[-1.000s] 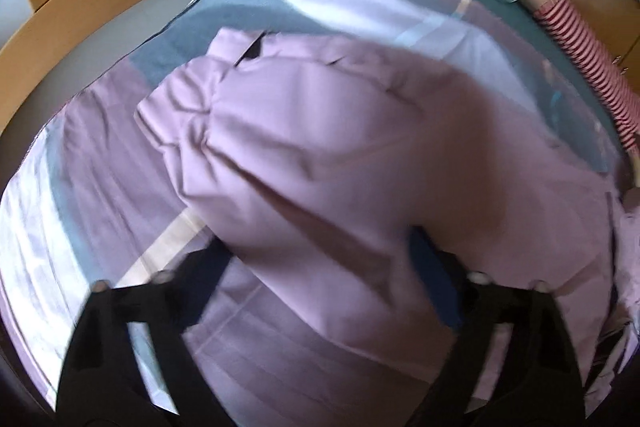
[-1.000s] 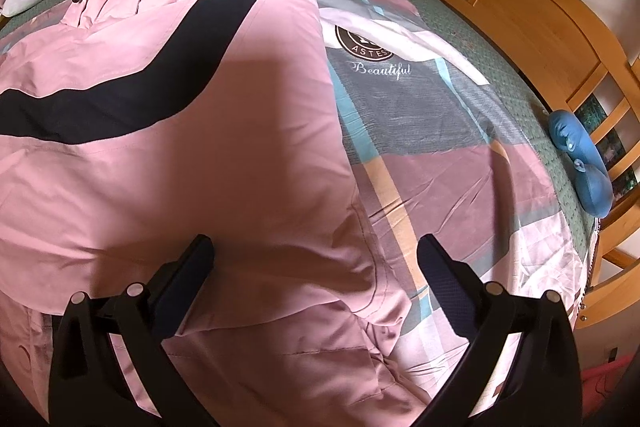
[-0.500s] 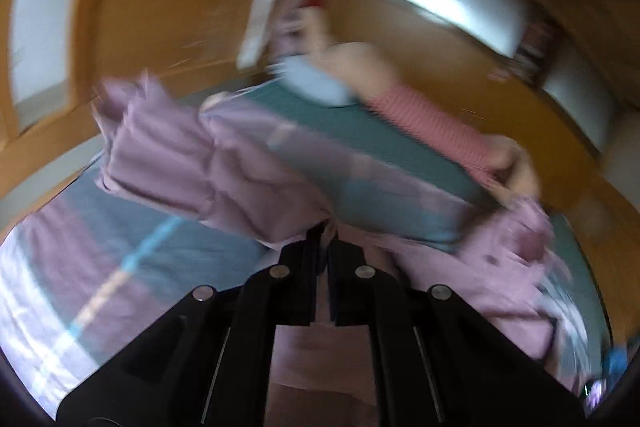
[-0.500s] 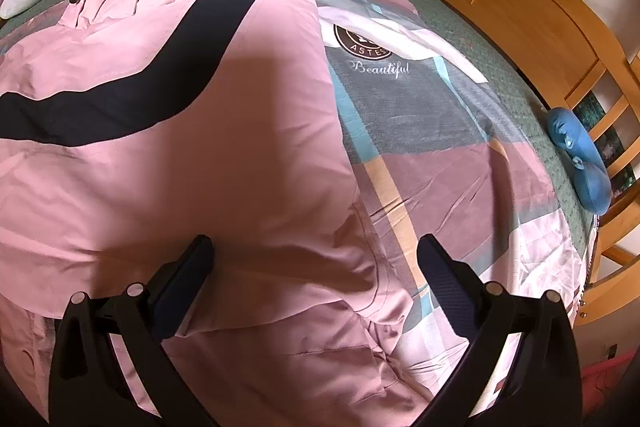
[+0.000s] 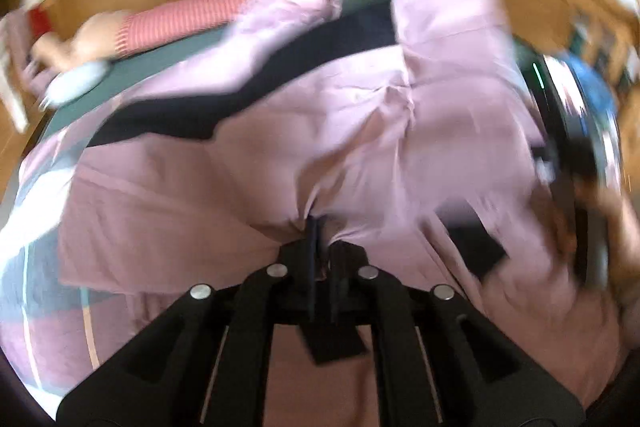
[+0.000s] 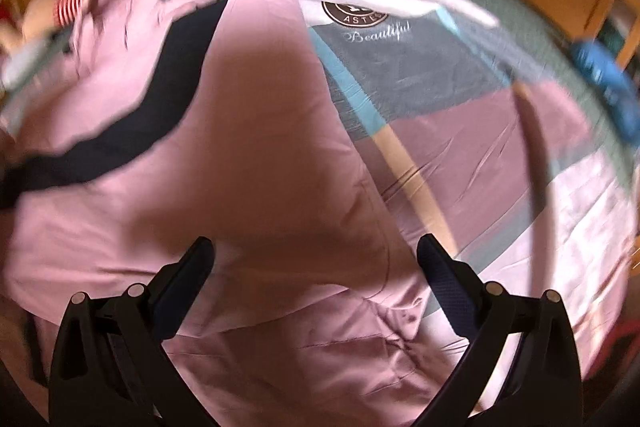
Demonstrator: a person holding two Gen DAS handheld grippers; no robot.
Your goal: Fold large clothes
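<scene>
In the right wrist view, upper middle of the frame, the bedsheet (image 6: 420, 75) carries a round dark emblem (image 6: 355, 11) with pale capitals reading "ASTE"; further letters in the ring are too small to read. Just below it, on a grey panel of the same sheet, white script (image 6: 380, 33) spells "Beautiful". The left wrist view is blurred and shows no legible writing.

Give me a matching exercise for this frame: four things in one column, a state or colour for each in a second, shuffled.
Things:
1. left gripper
2. right gripper
3. jacket
4. plush toy

States:
A. red-and-white stripes
B. open over pink fabric
C. pink with a dark band
D. shut on a pinch of fabric

Pairs: 1-D, 2-B, 3-C, 4-A
</scene>
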